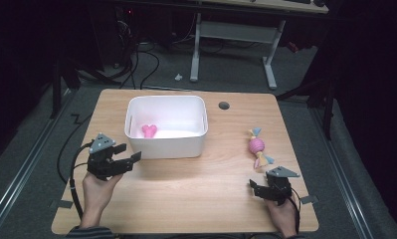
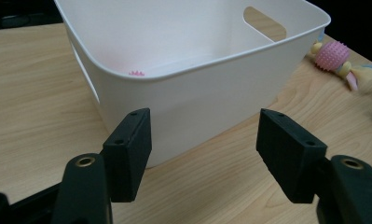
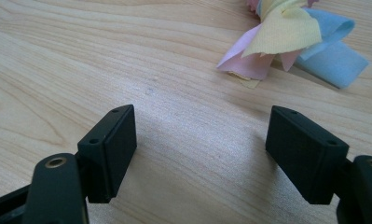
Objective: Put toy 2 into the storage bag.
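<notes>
A white plastic bin (image 1: pixel 166 147) stands on the wooden table (image 1: pixel 196 189), with a small pink toy (image 1: pixel 149 130) lying inside it. My left gripper (image 1: pixel 128 153) is open and empty, low beside the bin's front left corner. In the left gripper view the gripper (image 2: pixel 204 135) faces the bin wall (image 2: pixel 197 93), and the pink toy's tip (image 2: pixel 136 73) peeks over the rim. A pink spiky ball toy with pastel fabric tails (image 1: pixel 257 146) lies at the right. My right gripper (image 1: pixel 254 189) sits open just in front of it. In the right gripper view the tails (image 3: pixel 291 37) lie beyond the gripper (image 3: pixel 202 135).
A round cable hole (image 1: pixel 224 105) is set in the table behind the bin's right corner. Beyond the table stand a desk frame (image 1: pixel 270 59) and cables on a dark floor. The ball toy (image 2: pixel 332 55) also appears past the bin's right end.
</notes>
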Available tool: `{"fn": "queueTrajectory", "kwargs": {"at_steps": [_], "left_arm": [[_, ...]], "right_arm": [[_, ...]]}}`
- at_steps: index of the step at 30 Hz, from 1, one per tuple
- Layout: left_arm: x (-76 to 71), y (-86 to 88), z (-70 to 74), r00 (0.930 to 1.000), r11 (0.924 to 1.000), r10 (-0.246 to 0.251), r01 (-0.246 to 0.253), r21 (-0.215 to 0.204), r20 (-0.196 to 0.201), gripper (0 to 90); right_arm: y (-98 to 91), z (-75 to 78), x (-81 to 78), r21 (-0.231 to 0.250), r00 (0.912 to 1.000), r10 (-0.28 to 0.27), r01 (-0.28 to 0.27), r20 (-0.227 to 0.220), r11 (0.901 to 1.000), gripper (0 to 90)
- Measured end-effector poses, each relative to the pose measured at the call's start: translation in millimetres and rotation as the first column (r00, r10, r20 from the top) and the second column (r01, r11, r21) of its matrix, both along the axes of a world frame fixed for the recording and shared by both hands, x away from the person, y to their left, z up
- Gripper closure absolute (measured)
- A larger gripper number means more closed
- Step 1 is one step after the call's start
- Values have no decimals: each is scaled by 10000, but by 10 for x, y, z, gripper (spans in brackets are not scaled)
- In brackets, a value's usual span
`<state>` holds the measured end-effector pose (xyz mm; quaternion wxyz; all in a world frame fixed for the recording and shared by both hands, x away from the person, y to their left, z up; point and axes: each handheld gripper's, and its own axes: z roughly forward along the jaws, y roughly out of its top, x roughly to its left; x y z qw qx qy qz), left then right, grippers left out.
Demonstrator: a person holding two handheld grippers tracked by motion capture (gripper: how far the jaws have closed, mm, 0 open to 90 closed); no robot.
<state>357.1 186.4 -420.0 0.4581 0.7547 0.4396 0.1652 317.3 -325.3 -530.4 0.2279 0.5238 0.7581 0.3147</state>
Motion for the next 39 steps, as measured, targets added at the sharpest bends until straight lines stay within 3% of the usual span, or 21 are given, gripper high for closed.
{"fn": "queueTrajectory", "kwargs": {"at_steps": [6,15,29,32,34,39], "left_arm": [[-24,14,-157,9997,9992,41,-51,-396,-254,352],[-40,4,-339,9984,9990,115,-138,-432,-546,346],[-36,-93,-606,9956,9993,361,-368,-69,-864,345],[-24,-125,-669,9951,9987,464,-446,227,-868,345],[-17,-146,-722,9948,9959,673,-622,663,-766,345],[9,-164,-868,9912,9930,889,-806,857,-978,344]], "right_arm": [[1,0,0,2,10000,-8,8,1,10000,247],[0,0,0,0,10000,-8,8,2,10000,247],[1,0,1,5,10000,-30,30,1,10000,247],[2,-1,2,5,10000,-37,37,8,10000,247],[1,-1,3,-4,10000,-34,34,15,10000,247],[1,-1,3,-4,10000,-39,39,19,10000,248]]}}
